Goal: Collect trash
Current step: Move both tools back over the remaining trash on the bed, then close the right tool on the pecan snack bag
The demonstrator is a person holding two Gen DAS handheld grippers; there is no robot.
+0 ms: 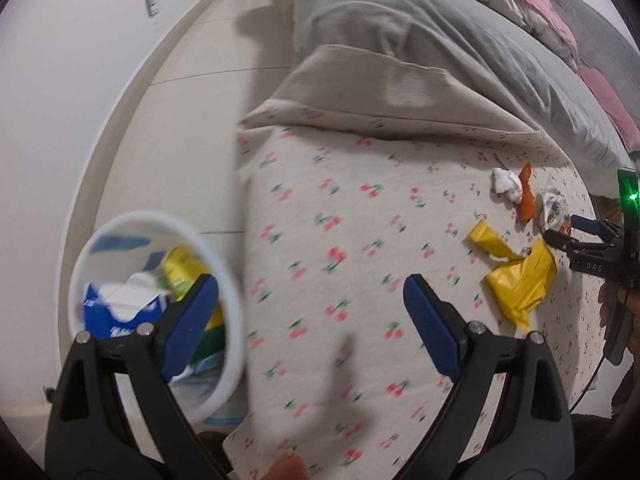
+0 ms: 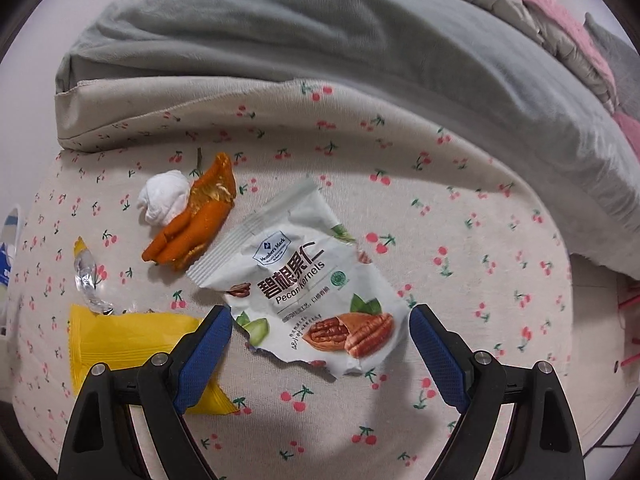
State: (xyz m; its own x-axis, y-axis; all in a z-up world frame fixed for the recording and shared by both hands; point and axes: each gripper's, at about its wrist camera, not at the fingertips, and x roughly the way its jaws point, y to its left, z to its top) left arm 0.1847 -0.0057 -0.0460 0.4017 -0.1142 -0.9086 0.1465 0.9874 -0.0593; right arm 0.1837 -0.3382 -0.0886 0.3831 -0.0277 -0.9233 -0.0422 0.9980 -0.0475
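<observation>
- The bed [image 2: 400,208], under a cherry-print sheet with a grey duvet [image 2: 320,32] bunched behind, carries the remaining litter.
- A white bin [image 1: 236,280] stands on the floor beside the bed, already holding blue and yellow packaging.
- The pecan packet [image 2: 320,280], torn and reading "Member's Mark" and "Pecan Kernels" with Chinese characters, lies flat on the sheet.
- The right gripper [image 2: 320,328] hangs over it, jaws spread wide, nothing pinched; this looks like the approach to a pick.
- The left gripper [image 1: 310,304] is likewise spread and empty, between bin and litter.
- A yellow wrapper [image 2: 132,340], orange peel [image 2: 196,220] and a tissue wad [image 2: 164,198] wait nearby.
- Next: lower, straddle an edge, close.
</observation>
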